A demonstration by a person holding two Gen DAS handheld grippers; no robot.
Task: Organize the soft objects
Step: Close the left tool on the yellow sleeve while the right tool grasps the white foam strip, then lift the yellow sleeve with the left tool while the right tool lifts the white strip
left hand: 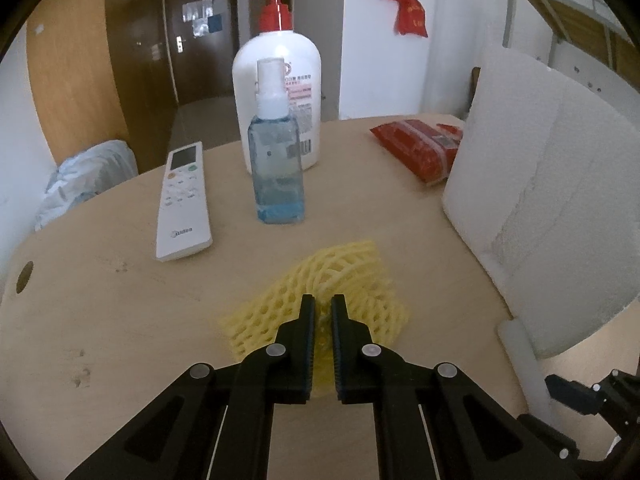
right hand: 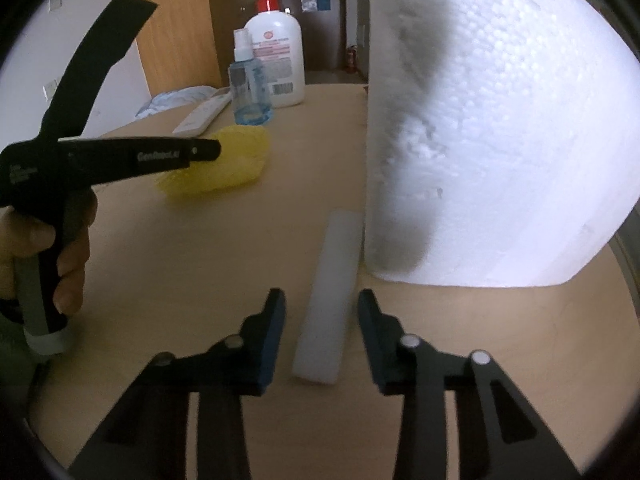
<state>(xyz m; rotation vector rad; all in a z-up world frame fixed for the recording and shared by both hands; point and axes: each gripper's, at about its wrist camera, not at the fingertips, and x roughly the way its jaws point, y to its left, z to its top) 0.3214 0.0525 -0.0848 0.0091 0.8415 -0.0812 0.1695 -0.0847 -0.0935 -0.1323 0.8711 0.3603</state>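
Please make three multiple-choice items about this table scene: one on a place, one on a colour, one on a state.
1. Where does the remote control lie?
A. left of the blue spray bottle in the left wrist view
B. on top of the foam block
C. under the red packet

2. What colour is the foam net?
A. green
B. yellow
C. blue

3. How does the right gripper stand to the white foam strip?
A. shut tight on it and lifting it
B. far from it, over the bottles
C. jaws on either side, pads not pressing it

Answers:
1. A: the remote control lies flat on the table, left of the bottle.
2. B: the net under the left gripper is pale yellow.
3. C: a gap shows between each pad and the strip.
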